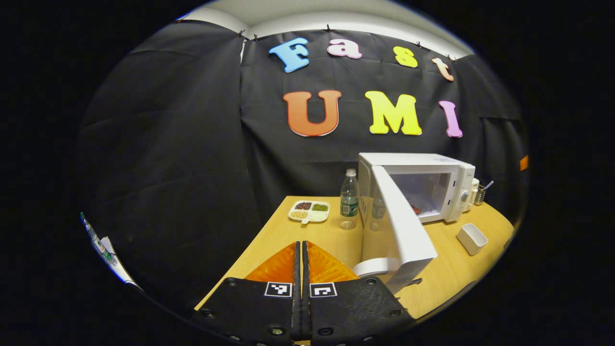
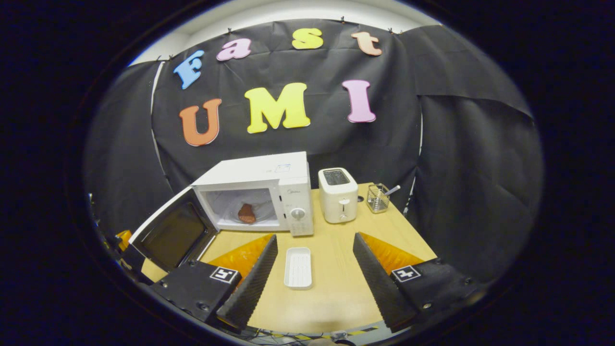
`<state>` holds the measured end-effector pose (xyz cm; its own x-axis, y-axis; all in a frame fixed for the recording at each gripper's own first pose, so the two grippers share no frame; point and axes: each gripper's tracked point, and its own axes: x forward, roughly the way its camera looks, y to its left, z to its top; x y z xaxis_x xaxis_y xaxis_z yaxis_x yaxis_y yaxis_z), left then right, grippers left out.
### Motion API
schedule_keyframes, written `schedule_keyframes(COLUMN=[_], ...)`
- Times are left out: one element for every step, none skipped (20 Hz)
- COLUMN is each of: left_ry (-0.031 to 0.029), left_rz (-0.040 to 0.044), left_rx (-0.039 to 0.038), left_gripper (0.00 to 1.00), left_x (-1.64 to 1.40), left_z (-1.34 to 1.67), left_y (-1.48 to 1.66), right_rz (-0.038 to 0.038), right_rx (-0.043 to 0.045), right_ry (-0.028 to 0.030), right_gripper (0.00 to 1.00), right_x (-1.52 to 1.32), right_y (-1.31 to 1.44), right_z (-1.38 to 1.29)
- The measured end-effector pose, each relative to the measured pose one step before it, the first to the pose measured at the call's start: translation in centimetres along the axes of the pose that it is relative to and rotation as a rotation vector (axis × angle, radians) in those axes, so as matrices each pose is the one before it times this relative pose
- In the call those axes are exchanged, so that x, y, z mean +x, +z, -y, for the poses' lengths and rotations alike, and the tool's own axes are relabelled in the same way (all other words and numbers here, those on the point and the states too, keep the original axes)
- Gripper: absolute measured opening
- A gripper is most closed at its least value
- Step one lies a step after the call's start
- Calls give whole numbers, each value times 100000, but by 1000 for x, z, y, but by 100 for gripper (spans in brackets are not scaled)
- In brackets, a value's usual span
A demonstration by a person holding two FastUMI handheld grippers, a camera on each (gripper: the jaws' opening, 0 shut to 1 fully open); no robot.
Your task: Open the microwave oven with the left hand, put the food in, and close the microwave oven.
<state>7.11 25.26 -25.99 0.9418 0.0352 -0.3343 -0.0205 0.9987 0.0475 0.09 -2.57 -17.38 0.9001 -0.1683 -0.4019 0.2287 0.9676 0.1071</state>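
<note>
The white microwave stands at the back of the wooden table with its door swung wide open to the left. A reddish-brown piece of food lies on the turntable inside. My right gripper is open in front of the oven, holding nothing. In the left gripper view the microwave is to the right, its open door edge-on toward me, and a bit of the food shows inside. My left gripper is shut on nothing, low over the table and left of the door.
A white toaster and a wire basket stand right of the oven. A small white tray lies between my right fingers' reach. A water bottle and a divided plate sit left of the oven.
</note>
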Motion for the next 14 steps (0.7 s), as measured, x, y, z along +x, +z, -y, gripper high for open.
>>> schedule_keyframes(left_ry=[-597, -2074, -1193, -1558, 910, -267, -766, -1852, -1179, -1224, -1204, -1590, -1710, -2070], left_rz=[-970, -1056, -2061, -1563, 466, 58, 90, 211, -332, -219, 257, 191, -275, -630], left_rx=[-495, 97, -305, -948, 81, -513, -1723, -2224, -1004, 196, 662, 987, 310, -726], left_gripper=[0, 0, 0, 0, 0, 0, 0, 0, 0, 0, 0, 0, 0, 0], left_x=[61, 282, 267, 296, 294, 53, -126, -168, -17, -118, -203, -80, 175, -58], left_z=[360, 478, 637, 636, 31, 308, 491, 735, 865, 742, 719, 927, 941, 991], left_y=[-1000, -846, -740, -580, -75, 52, -70, 73, 135, -148, -213, -68, 44, -54], right_rz=[-225, -506, -541, -378, -32, 48, -35, -370, 18, -237, -290, -106, -408, -828], right_rx=[-286, -39, -226, -1136, -1548, -1280, -796, -588, -201, -118, -12, 529, 857, 961], right_ry=[-637, -324, -197, -776, -662, 56, 56, 468, 668, 62, 512, 195, 316, -68], right_gripper=[100, 100, 100, 100, 100, 100, 100, 100, 100, 100, 100, 100, 100, 100], right_x=[-296, -343, -187, -234, -310, -195, -138, -87, -69, -129, 2, -42, 26, 7], right_y=[-189, -91, -113, -131, -48, 72, -74, -46, 28, -110, -144, -138, -152, -314], right_z=[280, 241, 214, 246, 189, 4, -22, -108, -173, -49, -46, 31, -29, 57])
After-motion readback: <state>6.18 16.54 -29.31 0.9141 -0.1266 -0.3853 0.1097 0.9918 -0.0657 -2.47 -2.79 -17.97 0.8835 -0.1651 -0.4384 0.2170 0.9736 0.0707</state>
